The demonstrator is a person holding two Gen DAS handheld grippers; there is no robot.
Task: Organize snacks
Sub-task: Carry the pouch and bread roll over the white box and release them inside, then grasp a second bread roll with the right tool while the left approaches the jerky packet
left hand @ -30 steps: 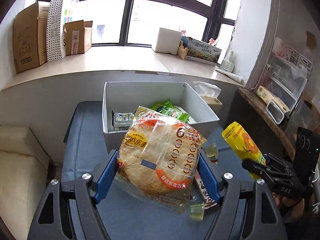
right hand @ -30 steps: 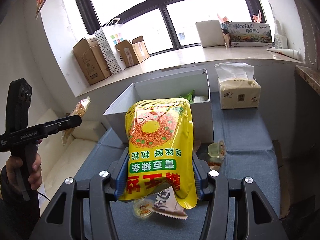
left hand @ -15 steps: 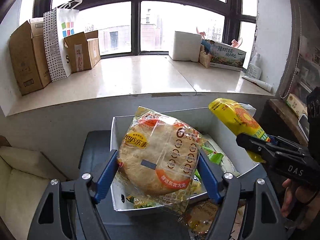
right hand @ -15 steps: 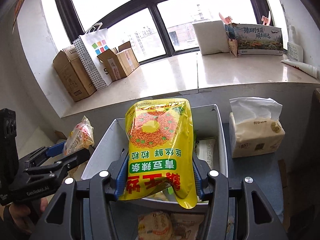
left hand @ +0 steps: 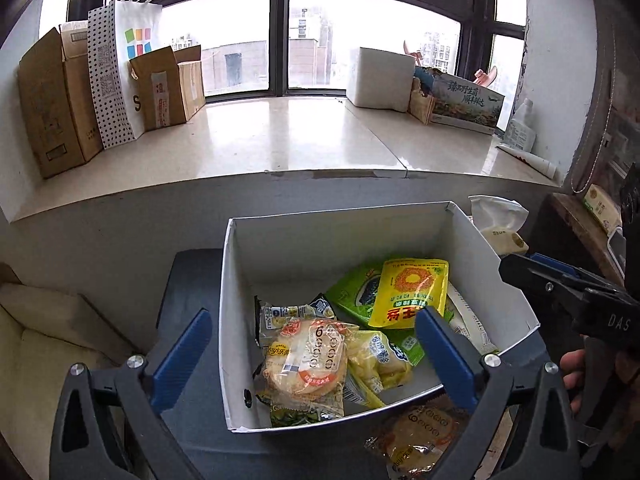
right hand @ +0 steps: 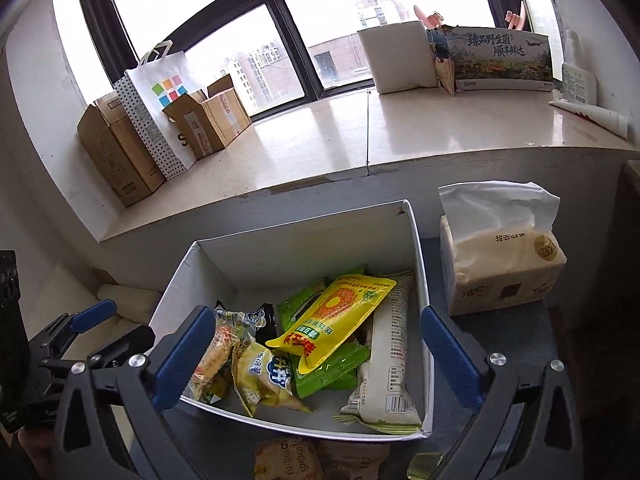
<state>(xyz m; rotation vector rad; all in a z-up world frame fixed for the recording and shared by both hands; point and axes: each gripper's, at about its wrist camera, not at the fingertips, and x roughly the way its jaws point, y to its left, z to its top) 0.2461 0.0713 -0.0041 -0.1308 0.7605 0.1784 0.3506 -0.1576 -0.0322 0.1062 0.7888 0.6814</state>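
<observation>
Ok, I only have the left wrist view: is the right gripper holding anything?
Observer: No. The right gripper is open. Its jaws have just been opening and they grip nothing. The yellow bag lies in the white box, propped on the green packs.
Operator: What lies along the box's right wall? It's half hidden here.
Observer: A long white packet, with its barcode end nearest the camera.
Operator: Anything outside the box besides the round cracker pack?
Observer: Yes. Next to that round cracker pack, in front of the box, there is a second, brownish packet, cut off by the frame edge.
</observation>
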